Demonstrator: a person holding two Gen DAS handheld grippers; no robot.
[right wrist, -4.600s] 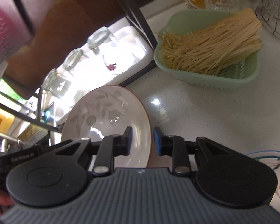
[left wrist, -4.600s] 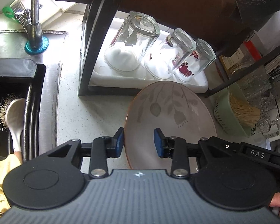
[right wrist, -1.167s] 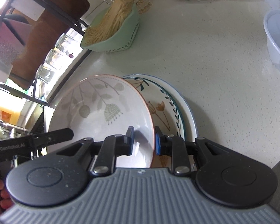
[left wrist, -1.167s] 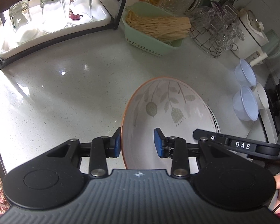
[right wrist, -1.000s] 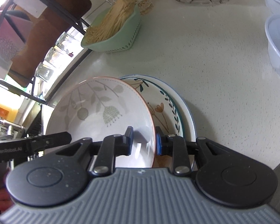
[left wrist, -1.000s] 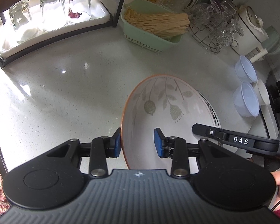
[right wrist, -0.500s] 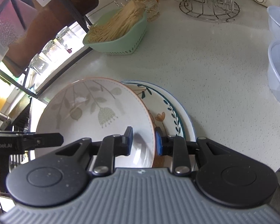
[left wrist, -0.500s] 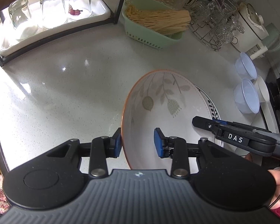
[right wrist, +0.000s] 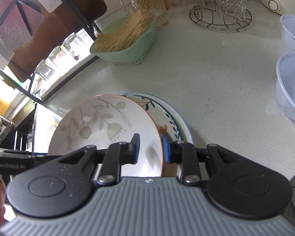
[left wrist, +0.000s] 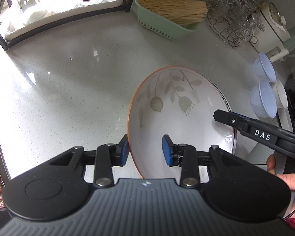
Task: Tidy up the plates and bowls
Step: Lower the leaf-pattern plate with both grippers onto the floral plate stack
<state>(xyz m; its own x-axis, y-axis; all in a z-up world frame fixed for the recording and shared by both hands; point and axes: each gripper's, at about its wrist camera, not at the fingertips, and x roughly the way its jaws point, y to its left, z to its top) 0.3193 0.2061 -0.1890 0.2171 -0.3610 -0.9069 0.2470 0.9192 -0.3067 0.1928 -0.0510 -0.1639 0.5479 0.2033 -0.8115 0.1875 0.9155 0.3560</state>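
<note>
A white bowl with grey leaf print and an orange rim [left wrist: 173,106] is held between both grippers. My left gripper [left wrist: 145,150] has its jaws astride the bowl's left rim, pads apart. My right gripper [right wrist: 150,147] has its jaws astride the bowl's right rim [right wrist: 108,125]. The bowl hangs just above a flat plate with a blue rim and flower print [right wrist: 173,118] on the counter. Only a sliver of that plate [left wrist: 224,98] shows in the left wrist view.
A green basket of noodles [left wrist: 167,13] stands at the back. A black rack with a white tray of upturned glasses [left wrist: 55,0] is at back left. A wire rack of glassware [right wrist: 220,5] and clear plastic bowls [right wrist: 293,86] stand to the right. The counter edge is near right.
Both grippers have carried the bowl from beside the glass rack across the counter and lowered it over the flower plate. Over the last second it has sunk slightly and shifted over the plate.
</note>
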